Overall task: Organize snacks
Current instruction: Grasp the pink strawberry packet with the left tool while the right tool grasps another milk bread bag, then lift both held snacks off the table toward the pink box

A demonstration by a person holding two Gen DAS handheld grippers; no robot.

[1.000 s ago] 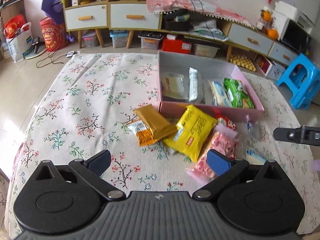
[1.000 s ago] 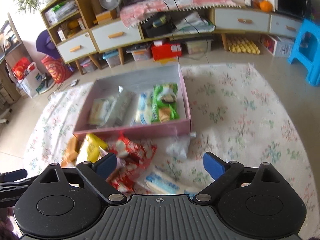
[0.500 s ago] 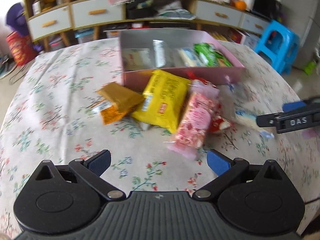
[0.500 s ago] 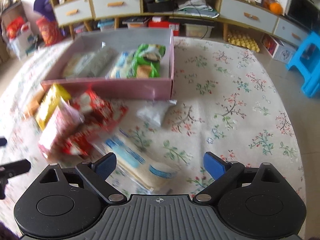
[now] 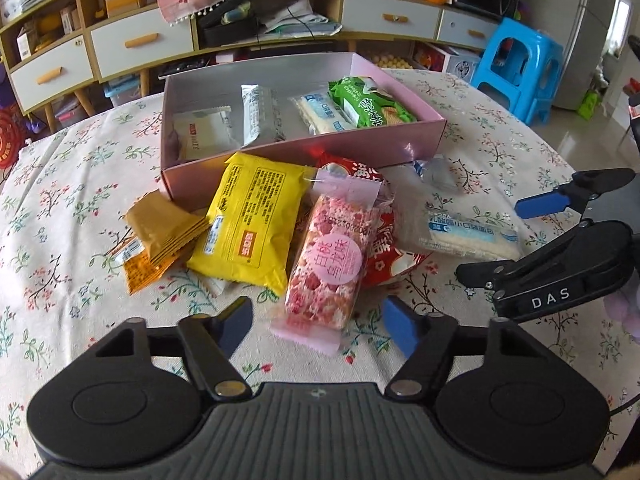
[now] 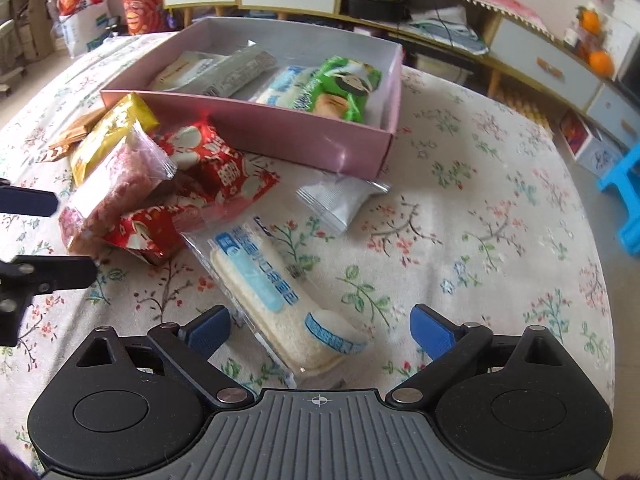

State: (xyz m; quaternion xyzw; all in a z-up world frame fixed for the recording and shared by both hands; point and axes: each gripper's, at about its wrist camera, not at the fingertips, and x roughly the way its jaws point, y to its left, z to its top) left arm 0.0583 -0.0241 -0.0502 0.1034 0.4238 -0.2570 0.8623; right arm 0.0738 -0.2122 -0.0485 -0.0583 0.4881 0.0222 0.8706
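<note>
A pink box [image 5: 304,156] [image 6: 280,128] on the floral cloth holds several packets, a green one [image 5: 370,106] among them. In front lie an orange packet [image 5: 160,236], a yellow packet [image 5: 252,224], a pink-speckled bar [image 5: 332,264], a red packet [image 6: 208,184], a white-and-blue bread packet [image 6: 280,300] [image 5: 464,232] and a small silver packet [image 6: 340,200]. My left gripper [image 5: 318,324] is open, its tips either side of the pink bar's near end. My right gripper [image 6: 320,330] is open around the bread packet's near end.
The round table's cloth edge [image 6: 592,280] drops off at the right. A blue stool [image 5: 520,68] and low cabinets [image 5: 140,40] stand beyond the table. The right gripper shows in the left wrist view [image 5: 552,240].
Both grippers have moved closer to the snacks. The left one swung right over the pink bar. The right one came down over the bread packet.
</note>
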